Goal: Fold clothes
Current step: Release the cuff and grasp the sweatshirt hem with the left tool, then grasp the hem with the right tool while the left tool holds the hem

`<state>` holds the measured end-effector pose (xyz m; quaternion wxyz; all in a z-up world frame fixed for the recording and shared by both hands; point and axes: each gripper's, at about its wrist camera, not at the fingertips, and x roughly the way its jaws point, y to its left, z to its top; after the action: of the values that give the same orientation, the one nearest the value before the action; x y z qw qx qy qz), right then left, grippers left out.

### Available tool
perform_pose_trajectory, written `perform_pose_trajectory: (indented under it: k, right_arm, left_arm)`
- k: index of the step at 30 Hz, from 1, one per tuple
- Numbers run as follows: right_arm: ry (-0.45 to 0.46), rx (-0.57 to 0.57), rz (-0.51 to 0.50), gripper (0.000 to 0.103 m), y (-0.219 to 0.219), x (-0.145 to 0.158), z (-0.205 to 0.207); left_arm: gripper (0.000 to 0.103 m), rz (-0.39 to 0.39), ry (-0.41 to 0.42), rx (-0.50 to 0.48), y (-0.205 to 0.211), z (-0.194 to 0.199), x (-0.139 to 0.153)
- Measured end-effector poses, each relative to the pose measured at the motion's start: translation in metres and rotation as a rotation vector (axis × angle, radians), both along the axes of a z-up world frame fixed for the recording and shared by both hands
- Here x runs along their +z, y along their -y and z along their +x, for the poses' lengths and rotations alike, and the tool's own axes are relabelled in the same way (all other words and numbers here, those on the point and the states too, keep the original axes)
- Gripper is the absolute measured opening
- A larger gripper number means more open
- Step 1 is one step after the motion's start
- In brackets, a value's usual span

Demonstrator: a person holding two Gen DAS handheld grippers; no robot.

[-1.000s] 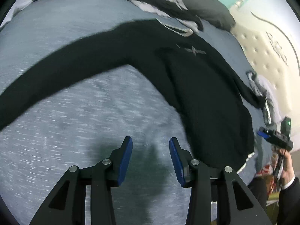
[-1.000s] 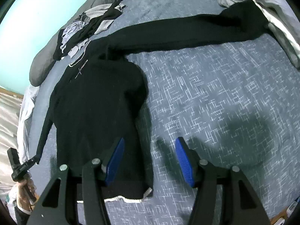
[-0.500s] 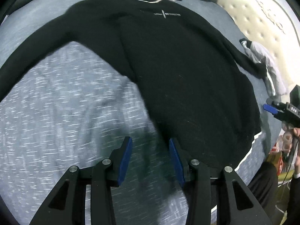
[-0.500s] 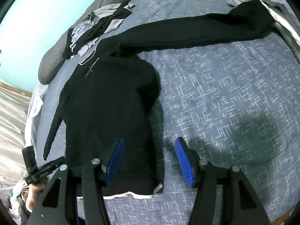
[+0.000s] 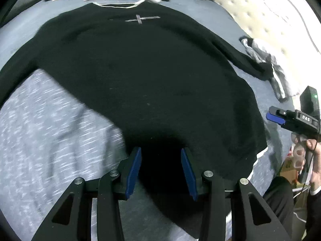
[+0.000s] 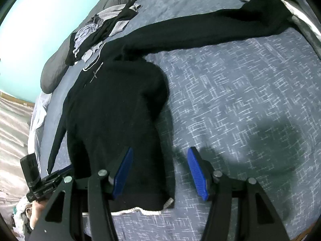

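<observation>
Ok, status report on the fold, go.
Left tongs open over black sweater. Right tongs open at its hem corner. One sleeve stretched out unfolded, cuff against grey garment.

Left gripper, formerly over bare bedspread, now above the black sweater hem.

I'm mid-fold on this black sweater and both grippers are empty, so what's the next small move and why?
Probably lower the left gripper onto the black sweater and pinch the hem edge just beneath it. Its jaws stand open over the dark fabric. One side already looks folded in, while the long sleeve lies stretched across the bed. The right gripper is open too.
</observation>
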<state>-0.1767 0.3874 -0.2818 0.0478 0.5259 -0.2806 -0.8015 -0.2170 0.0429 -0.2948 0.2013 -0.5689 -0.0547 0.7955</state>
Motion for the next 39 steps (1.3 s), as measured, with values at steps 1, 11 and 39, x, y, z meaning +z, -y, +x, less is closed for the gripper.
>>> perform_pose_trajectory:
  k: [1, 11, 39]
  right_arm:
    - [-0.001, 0.003, -0.001, 0.058, 0.001, 0.0, 0.0]
    - [-0.019, 0.017, 0.005, 0.058, -0.001, 0.005, 0.001]
    - [-0.025, 0.008, -0.01, 0.058, 0.007, 0.009, 0.009]
  left_arm:
    - [0.044, 0.0, 0.009, 0.001, -0.005, -0.003, -0.004]
    - [0.045, 0.004, 0.029, 0.055, 0.022, -0.004, -0.006]
    - [0.006, 0.096, 0.074, 0.077, 0.054, 0.054, -0.005]
